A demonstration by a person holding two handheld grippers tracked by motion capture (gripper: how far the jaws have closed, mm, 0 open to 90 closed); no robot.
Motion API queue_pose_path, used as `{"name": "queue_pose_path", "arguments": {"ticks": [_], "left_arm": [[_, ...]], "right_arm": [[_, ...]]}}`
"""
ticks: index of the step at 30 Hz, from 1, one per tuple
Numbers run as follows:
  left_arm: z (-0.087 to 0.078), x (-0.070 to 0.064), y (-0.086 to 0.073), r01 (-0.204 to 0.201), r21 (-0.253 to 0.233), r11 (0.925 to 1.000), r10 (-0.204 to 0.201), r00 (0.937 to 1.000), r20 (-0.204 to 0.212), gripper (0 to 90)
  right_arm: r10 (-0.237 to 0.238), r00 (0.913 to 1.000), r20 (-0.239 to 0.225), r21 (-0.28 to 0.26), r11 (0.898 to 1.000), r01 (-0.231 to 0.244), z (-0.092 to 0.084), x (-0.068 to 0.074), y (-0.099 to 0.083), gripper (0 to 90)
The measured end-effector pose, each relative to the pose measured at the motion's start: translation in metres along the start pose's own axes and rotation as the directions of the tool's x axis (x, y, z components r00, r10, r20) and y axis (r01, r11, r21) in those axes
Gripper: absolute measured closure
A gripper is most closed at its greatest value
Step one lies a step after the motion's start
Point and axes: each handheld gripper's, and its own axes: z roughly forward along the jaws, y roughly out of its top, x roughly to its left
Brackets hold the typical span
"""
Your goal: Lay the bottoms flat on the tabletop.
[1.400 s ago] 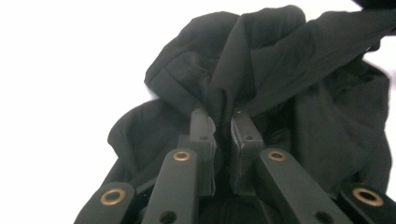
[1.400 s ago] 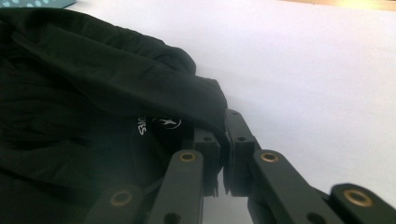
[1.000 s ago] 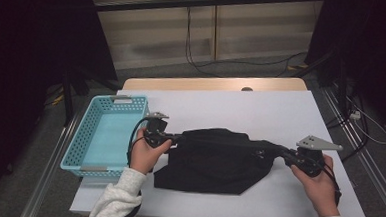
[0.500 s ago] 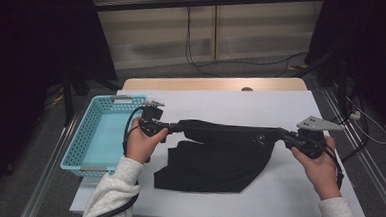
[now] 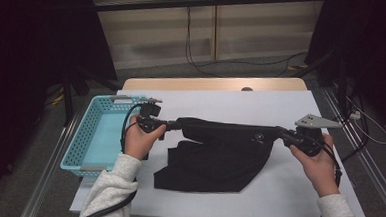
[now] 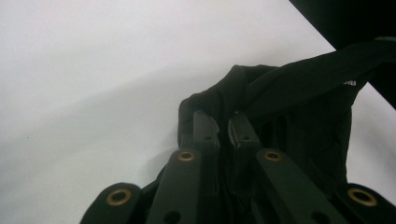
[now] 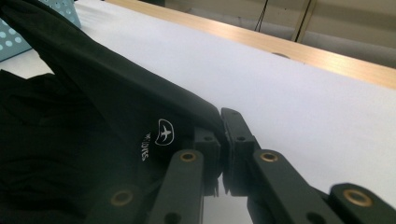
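Now that both hands have come up off the table (image 5: 281, 100), the black shorts (image 5: 218, 155) aren't lying in a heap like a second ago. The waistband is pulled into a straight taut line between us and the rest hangs down onto the white top. We reckon that means the spreading-out step is basically done and the shorts are ready to be folded, or dropped in the basket (image 5: 87, 138) on the left.

Left hand-held gripper (image 5: 172, 123) is clamped on the left end of the waistband; in the left gripper view the jaws stand nearly together with bunched black cloth squeezed between them (image 6: 224, 135). Right hand-held gripper (image 5: 280, 131) is clamped on the other end, jaws pinched on the fabric edge (image 7: 219, 126) just beside the little white logo (image 7: 164, 130).

The fabric looks thin, matte, a bit stretchy, sporty stuff, and it drapes in soft folds with an uneven lower hem resting on the table. The basket is pale blue plastic with a perforated lattice wall, rectangular, with nothing in the part we can see. The table is smooth white with a wood strip along the far edge.
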Motion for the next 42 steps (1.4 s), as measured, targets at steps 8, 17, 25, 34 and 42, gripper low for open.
{"name": "queue_pose_path", "arguments": {"ticks": [8, 17, 25, 34, 42], "left_arm": [[-0.006, -0.005, 0.028, -0.008, -0.029, 0.9996, 0.007, 0.9994, -0.033, 84.8], [-0.007, 0.005, 0.031, 0.027, -0.028, 0.9993, -0.028, 0.9989, -0.038, 84.8], [-0.004, 0.009, 0.026, 0.031, -0.02, 0.9993, -0.032, 0.9985, -0.045, 84.8], [-0.001, 0.013, 0.027, 0.058, -0.023, 0.9981, -0.058, 0.9981, -0.021, 84.8], [0.007, 0.023, 0.053, 0.051, -0.031, 0.9982, -0.053, 0.9971, -0.056, 85.0]], "right_arm": [[-0.026, 0.998, 0.058, -0.049, 0.998, 0.029, -0.001, -0.012, 0.04, 86.4], [-0.021, 0.9985, 0.05, -0.045, 0.999, 0.023, 0.012, -0.011, 0.046, 86.5], [-0.022, 0.9992, 0.032, -0.009, 1.0, 0.022, 0.022, -0.006, 0.03, 86.4], [-0.048, 0.9979, 0.042, 0.013, 0.999, 0.048, 0.026, -0.007, 0.029, 86.3], [-0.059, 0.9968, 0.055, 0.026, 0.998, 0.057, 0.045, -0.025, 0.05, 86.5]]}}
